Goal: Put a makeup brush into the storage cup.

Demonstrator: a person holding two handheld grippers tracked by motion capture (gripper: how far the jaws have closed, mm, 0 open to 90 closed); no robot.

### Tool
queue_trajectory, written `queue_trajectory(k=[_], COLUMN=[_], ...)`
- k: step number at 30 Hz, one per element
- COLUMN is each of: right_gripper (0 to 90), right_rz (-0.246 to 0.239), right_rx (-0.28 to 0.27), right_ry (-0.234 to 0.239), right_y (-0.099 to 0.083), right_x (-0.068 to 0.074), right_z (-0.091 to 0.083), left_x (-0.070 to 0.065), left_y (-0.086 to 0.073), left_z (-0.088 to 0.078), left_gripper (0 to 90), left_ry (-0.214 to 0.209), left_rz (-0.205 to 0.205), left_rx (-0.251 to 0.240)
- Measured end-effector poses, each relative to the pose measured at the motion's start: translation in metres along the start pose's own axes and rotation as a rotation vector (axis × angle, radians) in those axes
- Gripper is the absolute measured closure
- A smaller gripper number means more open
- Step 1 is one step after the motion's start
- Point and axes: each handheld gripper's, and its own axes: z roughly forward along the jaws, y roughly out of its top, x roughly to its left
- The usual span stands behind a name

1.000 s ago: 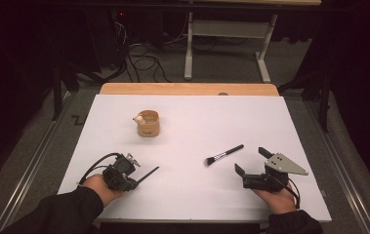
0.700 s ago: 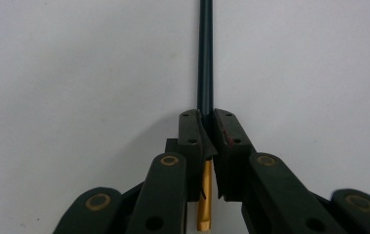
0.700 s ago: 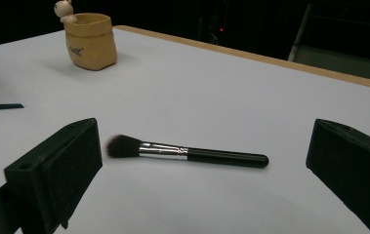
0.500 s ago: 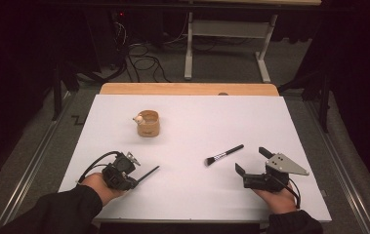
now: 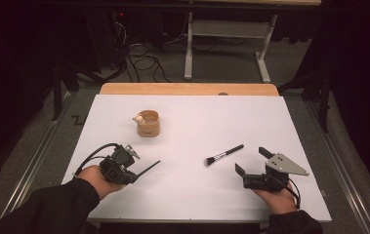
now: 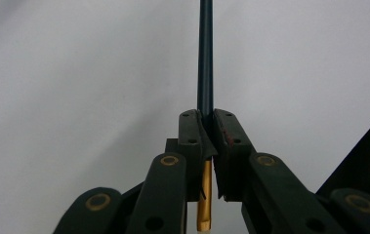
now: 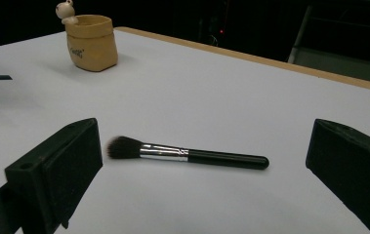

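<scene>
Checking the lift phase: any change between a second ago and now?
Barely. The left gripper, jaws shut on a thin dark brush, has risen slightly in the high view. Unchanged: right gripper open and still, makeup brush lying on the table, tan cup in place.

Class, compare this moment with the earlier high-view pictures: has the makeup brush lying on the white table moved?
No. The makeup brush lies at the same spot and angle, right of the tan pot, ahead of the right gripper.
</scene>
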Motion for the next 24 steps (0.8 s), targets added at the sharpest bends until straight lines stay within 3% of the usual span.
queue_trajectory(k=[7, 14, 24], right_gripper=[0.7, 0.7, 0.7], right_rz=[0.001, 0.001, 0.003], right_rx=[0.001, 0.001, 0.007], right_ry=[0.001, 0.002, 0.002], right_y=[0.000, 0.000, -0.001], right_x=[0.000, 0.000, 0.001], right_z=[0.000, 0.000, 0.001], left_x=[0.007, 0.017, 0.018], left_y=[0.004, 0.007, 0.018], left_z=[-0.010, -0.020, -0.022], left_gripper=[83.2, 83.2, 83.2], left_ry=[-0.001, -0.016, -0.022], left_rz=[-0.015, -0.041, -0.007], left_rx=[-0.011, -0.052, -0.047])
